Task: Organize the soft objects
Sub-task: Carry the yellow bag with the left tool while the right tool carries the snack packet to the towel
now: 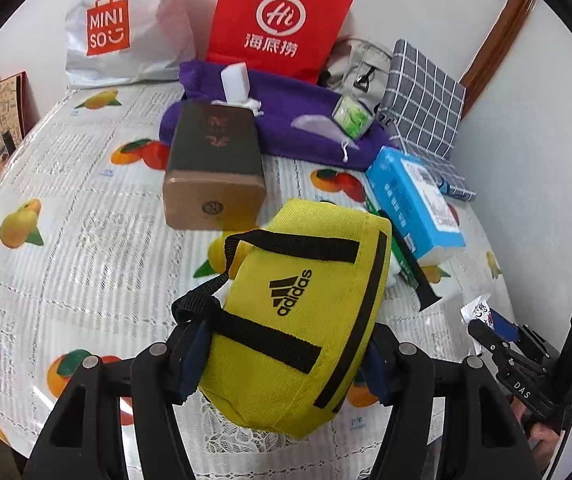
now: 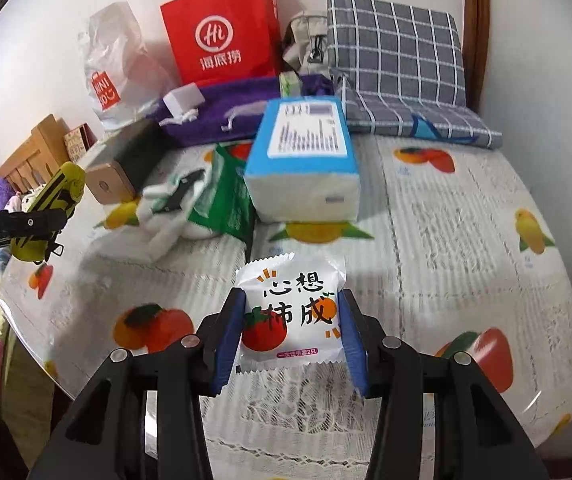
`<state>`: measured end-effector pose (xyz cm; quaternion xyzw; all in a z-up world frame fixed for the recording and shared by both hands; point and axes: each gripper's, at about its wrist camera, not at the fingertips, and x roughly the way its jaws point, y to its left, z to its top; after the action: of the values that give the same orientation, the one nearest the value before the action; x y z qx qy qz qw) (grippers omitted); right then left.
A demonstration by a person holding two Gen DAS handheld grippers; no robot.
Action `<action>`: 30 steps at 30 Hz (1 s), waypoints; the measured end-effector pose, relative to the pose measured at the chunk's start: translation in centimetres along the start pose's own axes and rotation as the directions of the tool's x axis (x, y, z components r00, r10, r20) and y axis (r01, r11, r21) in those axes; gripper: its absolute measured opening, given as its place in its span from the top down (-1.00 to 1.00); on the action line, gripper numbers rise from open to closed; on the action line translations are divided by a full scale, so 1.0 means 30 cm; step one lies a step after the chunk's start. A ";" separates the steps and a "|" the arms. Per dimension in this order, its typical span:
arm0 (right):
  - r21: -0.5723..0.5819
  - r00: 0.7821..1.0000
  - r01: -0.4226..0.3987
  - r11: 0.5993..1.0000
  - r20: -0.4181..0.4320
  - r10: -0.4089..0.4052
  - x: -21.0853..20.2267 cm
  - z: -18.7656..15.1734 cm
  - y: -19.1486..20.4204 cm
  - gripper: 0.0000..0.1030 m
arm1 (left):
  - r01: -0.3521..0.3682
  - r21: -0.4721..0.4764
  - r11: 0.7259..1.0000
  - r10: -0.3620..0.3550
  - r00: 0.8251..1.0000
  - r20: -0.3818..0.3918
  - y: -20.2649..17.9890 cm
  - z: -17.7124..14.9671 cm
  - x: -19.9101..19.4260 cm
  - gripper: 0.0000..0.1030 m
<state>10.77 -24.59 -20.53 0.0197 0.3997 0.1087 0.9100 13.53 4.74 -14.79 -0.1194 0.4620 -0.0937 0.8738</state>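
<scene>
My left gripper (image 1: 282, 364) is shut on a yellow Adidas pouch (image 1: 298, 312) with black straps and holds it above the table; it also shows in the right wrist view (image 2: 52, 208). My right gripper (image 2: 292, 340) is shut on a white packet (image 2: 292, 316) printed with fruit and Chinese characters; it shows at the right edge of the left wrist view (image 1: 476, 312). A blue tissue pack (image 2: 302, 160), a purple towel (image 1: 286, 112) and a grey checked cushion (image 2: 398, 56) lie at the back.
A brown box (image 1: 214, 168) lies on the fruit-print tablecloth (image 1: 66, 240). A red paper bag (image 1: 282, 16) and a white Miniso bag (image 1: 118, 28) stand against the wall. A green packet (image 2: 222, 196) and white cloth (image 2: 162, 216) lie by the tissue pack.
</scene>
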 end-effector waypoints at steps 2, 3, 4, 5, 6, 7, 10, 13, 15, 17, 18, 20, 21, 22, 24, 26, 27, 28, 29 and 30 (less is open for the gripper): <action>-0.011 1.000 0.001 1.000 0.014 -0.001 -0.016 0.025 0.011 0.10 | -0.001 -0.001 1.000 0.001 1.000 0.011 0.000 0.015 -0.016 -0.20; -0.015 1.000 0.000 1.000 0.022 0.000 -0.024 0.042 0.016 0.10 | -0.002 0.000 1.000 0.002 1.000 0.016 0.001 0.022 -0.023 -0.20; -0.018 1.000 -0.001 1.000 0.028 0.001 -0.029 0.055 0.019 0.10 | -0.003 0.000 1.000 0.003 1.000 0.023 0.002 0.032 -0.031 -0.20; -0.019 0.999 -0.003 1.000 0.036 0.004 -0.037 0.073 0.023 0.10 | -0.003 -0.004 1.000 0.003 1.000 0.029 0.004 0.042 -0.039 -0.20; -0.018 0.999 -0.006 1.000 0.044 0.006 -0.043 0.090 0.026 0.10 | -0.002 -0.006 1.000 0.002 0.999 0.034 0.006 0.050 -0.046 -0.20; -0.015 0.999 -0.007 1.000 0.050 0.008 -0.047 0.109 0.028 0.10 | -0.001 -0.007 1.000 0.001 0.999 0.039 0.006 0.060 -0.052 -0.20; -0.013 0.998 -0.008 1.000 0.064 0.009 -0.056 0.159 0.037 0.10 | 0.000 -0.011 1.000 0.000 0.999 0.054 0.007 0.095 -0.067 -0.20; -0.023 0.996 -0.002 1.000 0.085 0.004 -0.066 0.218 0.052 0.10 | -0.001 -0.012 1.000 0.002 0.998 0.063 0.004 0.128 -0.076 -0.20; -0.025 0.995 -0.004 1.000 0.098 0.007 -0.070 0.255 0.060 0.10 | -0.003 -0.012 1.000 0.003 0.998 0.065 0.002 0.153 -0.078 -0.20; -0.026 0.995 -0.007 1.000 0.103 0.009 -0.069 0.289 0.066 0.10 | -0.006 -0.013 1.000 0.007 0.998 0.062 -0.001 0.180 -0.080 -0.20; -0.023 0.994 -0.007 1.000 0.106 0.009 -0.067 0.307 0.067 0.10 | -0.007 -0.010 1.000 0.008 0.998 0.063 -0.002 0.196 -0.082 -0.20; -0.020 0.994 -0.015 1.000 0.112 0.017 -0.060 0.344 0.071 0.10 | -0.011 -0.002 1.000 0.011 0.998 0.068 -0.006 0.224 -0.087 -0.20; -0.019 0.993 -0.020 1.000 0.118 0.022 -0.056 0.364 0.074 0.10 | -0.016 0.002 1.000 0.016 0.997 0.072 -0.008 0.242 -0.090 -0.20; -0.018 0.992 -0.023 1.000 0.122 0.025 -0.051 0.383 0.076 0.10 | -0.020 0.003 1.000 0.020 0.997 0.074 -0.011 0.251 -0.091 -0.20; -0.022 0.992 -0.027 0.999 0.126 0.030 -0.041 0.416 0.083 0.10 | -0.028 0.008 1.000 0.028 0.996 0.080 -0.014 0.279 -0.092 -0.20; -0.023 0.991 -0.029 0.999 0.129 0.032 -0.031 0.447 0.089 0.10 | -0.037 0.011 0.999 0.036 0.996 0.084 -0.016 0.308 -0.089 -0.20; -0.024 0.991 -0.033 0.999 0.131 0.036 -0.024 0.464 0.091 0.10 | -0.041 0.013 0.999 0.040 0.995 0.086 -0.016 0.324 -0.085 -0.20; -0.026 0.990 -0.037 0.999 0.134 0.040 -0.015 0.487 0.093 0.10 | -0.045 0.016 0.999 0.043 0.995 0.088 -0.017 0.340 -0.081 -0.20; -0.027 0.990 -0.037 0.999 0.135 0.040 -0.009 0.499 0.096 0.10 | -0.048 0.015 0.999 0.047 0.995 0.090 -0.016 0.355 -0.075 -0.20; -0.028 0.990 -0.037 0.999 0.136 0.040 0.001 0.517 0.100 0.10 | -0.052 0.014 0.999 0.050 0.995 0.090 -0.015 0.376 -0.065 -0.20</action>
<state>21.60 -20.87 -9.65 0.0230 0.3347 0.1298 0.9330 21.77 6.23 -6.98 -0.1044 0.4243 -0.0697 0.8968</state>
